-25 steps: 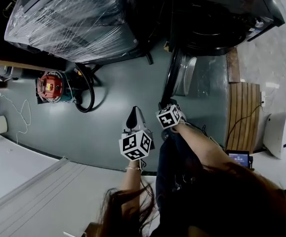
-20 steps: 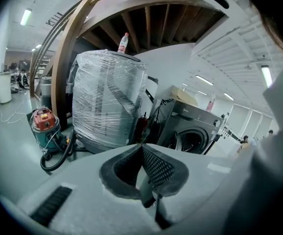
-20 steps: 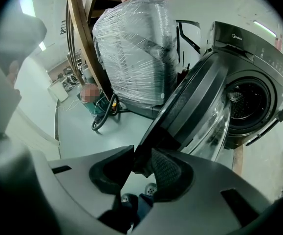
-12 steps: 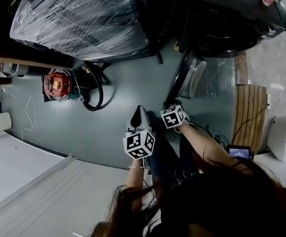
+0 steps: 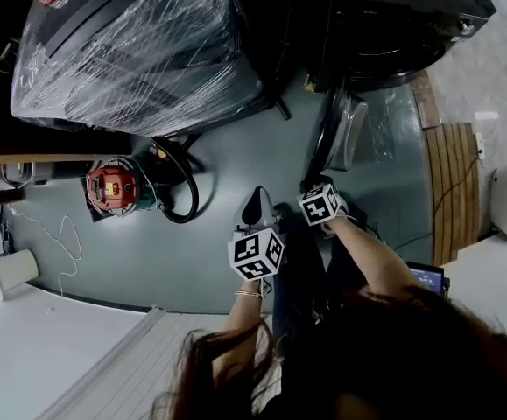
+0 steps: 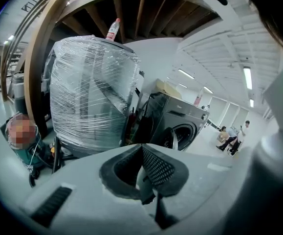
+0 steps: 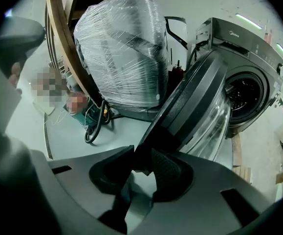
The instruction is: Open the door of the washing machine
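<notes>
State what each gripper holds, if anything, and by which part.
The right gripper clamps the washing machine door by its outer rim; the left gripper, shut, holds nothing.

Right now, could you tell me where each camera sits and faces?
Head view: on the head, facing steeply down at the floor; hair and both arms show.
Left gripper view: on the left gripper, facing the wrapped appliance; shut fingers show.
Right gripper view: on the right gripper, facing the door its fingers clamp.
All three show the washing machine.
</notes>
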`<state>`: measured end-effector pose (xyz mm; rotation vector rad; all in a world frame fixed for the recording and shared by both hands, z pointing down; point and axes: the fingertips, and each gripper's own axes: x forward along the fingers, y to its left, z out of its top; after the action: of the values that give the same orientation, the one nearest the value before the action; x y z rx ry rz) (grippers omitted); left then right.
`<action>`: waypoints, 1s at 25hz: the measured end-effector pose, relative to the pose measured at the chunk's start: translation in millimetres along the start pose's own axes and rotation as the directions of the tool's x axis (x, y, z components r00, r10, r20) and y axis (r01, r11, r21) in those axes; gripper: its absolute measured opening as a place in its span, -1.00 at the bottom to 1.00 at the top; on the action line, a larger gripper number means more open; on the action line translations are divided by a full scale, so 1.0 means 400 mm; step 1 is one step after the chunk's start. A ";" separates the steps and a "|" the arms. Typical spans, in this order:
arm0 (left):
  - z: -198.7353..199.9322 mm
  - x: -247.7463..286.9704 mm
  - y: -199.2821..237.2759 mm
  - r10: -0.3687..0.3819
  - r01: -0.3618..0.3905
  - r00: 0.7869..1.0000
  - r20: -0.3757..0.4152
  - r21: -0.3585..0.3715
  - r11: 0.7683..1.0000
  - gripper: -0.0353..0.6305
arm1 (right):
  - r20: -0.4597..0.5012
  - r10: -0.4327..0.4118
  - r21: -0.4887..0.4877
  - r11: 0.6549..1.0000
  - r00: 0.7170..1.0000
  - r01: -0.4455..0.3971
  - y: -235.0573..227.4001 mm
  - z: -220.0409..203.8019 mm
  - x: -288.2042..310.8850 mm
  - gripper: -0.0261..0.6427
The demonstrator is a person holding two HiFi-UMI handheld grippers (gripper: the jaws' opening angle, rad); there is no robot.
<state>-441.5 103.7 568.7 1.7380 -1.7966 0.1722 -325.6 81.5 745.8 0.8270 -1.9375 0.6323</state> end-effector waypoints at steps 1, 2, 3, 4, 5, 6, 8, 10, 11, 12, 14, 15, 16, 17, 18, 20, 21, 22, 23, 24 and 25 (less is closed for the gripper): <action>0.005 0.003 0.012 -0.006 0.006 1.000 -0.004 0.003 1.000 -0.86 | 0.003 -0.005 0.010 1.000 1.000 0.005 0.006 0.007 0.005 -0.60; 0.008 0.006 0.023 -0.012 0.012 1.000 -0.007 0.006 1.000 -0.86 | 0.005 -0.009 0.020 1.000 1.000 0.009 0.011 0.014 0.010 -0.60; 0.011 0.008 0.034 -0.018 0.018 1.000 -0.011 0.009 1.000 -0.86 | 0.006 -0.013 0.029 0.999 1.000 0.012 0.017 0.021 0.014 -0.60; 0.015 0.010 0.044 -0.023 0.023 1.000 -0.014 0.011 1.000 -0.86 | 0.009 -0.015 0.036 0.999 1.000 0.015 0.023 0.030 0.020 -0.60; 0.018 0.013 0.054 -0.027 0.027 0.999 -0.017 0.014 1.000 -0.86 | 0.011 -0.017 0.042 0.999 1.000 0.017 0.029 0.039 0.025 -0.60; 0.020 0.014 0.064 -0.031 0.031 0.999 -0.020 0.015 0.999 -0.86 | 0.015 -0.018 0.047 0.999 1.000 0.017 0.036 0.049 0.031 -0.60; 0.021 0.016 0.079 -0.036 0.037 0.999 -0.025 0.018 0.999 -0.86 | 0.023 -0.019 0.056 0.998 1.000 0.018 0.048 0.066 0.041 -0.60; 0.022 0.019 0.091 -0.041 0.042 0.999 -0.028 0.019 0.999 -0.86 | 0.030 -0.027 0.066 0.998 0.999 0.025 0.055 0.080 0.051 -0.60; 0.023 0.019 0.096 -0.043 0.044 0.999 -0.029 0.021 0.999 -0.86 | 0.033 -0.033 0.071 0.997 0.999 0.031 0.058 0.085 0.055 -0.60; 0.023 0.020 0.101 -0.045 0.045 0.999 -0.029 0.022 0.999 -0.86 | 0.035 -0.038 0.076 0.996 0.999 0.036 0.061 0.091 0.059 -0.60; 0.027 0.020 0.114 -0.045 0.046 0.999 -0.028 0.025 0.999 -0.86 | 0.038 -0.048 0.084 0.995 0.998 0.044 0.067 0.102 0.064 -0.60; 0.029 0.020 0.122 -0.044 0.045 0.999 -0.026 0.024 0.999 -0.86 | 0.039 -0.050 0.086 0.995 0.998 0.047 0.071 0.107 0.067 -0.60; 0.032 0.019 0.130 -0.043 0.044 0.999 -0.024 0.023 0.999 -0.86 | 0.040 -0.051 0.088 0.995 0.998 0.047 0.075 0.112 0.070 -0.60; 0.034 0.018 0.138 -0.042 0.042 0.999 -0.022 0.021 0.999 -0.86 | 0.041 -0.051 0.089 0.995 0.998 0.047 0.079 0.118 0.074 -0.60; 0.037 0.017 0.147 -0.040 0.040 0.999 -0.021 0.021 0.999 -0.86 | 0.043 -0.050 0.090 0.995 0.998 0.046 0.083 0.124 0.078 -0.60; 0.039 0.016 0.163 -0.037 0.037 0.999 -0.020 0.019 0.999 -0.86 | 0.047 -0.051 0.092 0.995 0.998 0.047 0.091 0.137 0.086 -0.60; 0.040 0.017 0.170 -0.037 0.037 0.999 -0.020 0.019 0.999 -0.86 | 0.049 -0.053 0.095 0.994 0.997 0.048 0.094 0.144 0.090 -0.60; 0.040 0.017 0.177 -0.036 0.037 0.999 -0.021 0.018 0.999 -0.86 | 0.052 -0.054 0.099 0.994 0.997 0.049 0.098 0.151 0.094 -0.60; 0.041 0.018 0.183 -0.036 0.036 0.999 -0.022 0.018 0.999 -0.86 | 0.054 -0.055 0.104 0.993 0.997 0.049 0.101 0.157 0.099 -0.60; 0.041 0.019 0.190 -0.036 0.036 0.999 -0.023 0.018 0.999 -0.86 | 0.057 -0.056 0.107 0.993 0.997 0.050 0.104 0.163 0.104 -0.60; 0.041 0.020 0.195 -0.036 0.036 0.999 -0.024 0.018 0.999 -0.86 | 0.058 -0.057 0.108 0.993 0.997 0.051 0.107 0.169 0.108 -0.60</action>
<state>-519.8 98.4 585.1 1.7730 -1.7510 0.1935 -410.2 48.6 749.2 0.9727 -1.9430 0.6898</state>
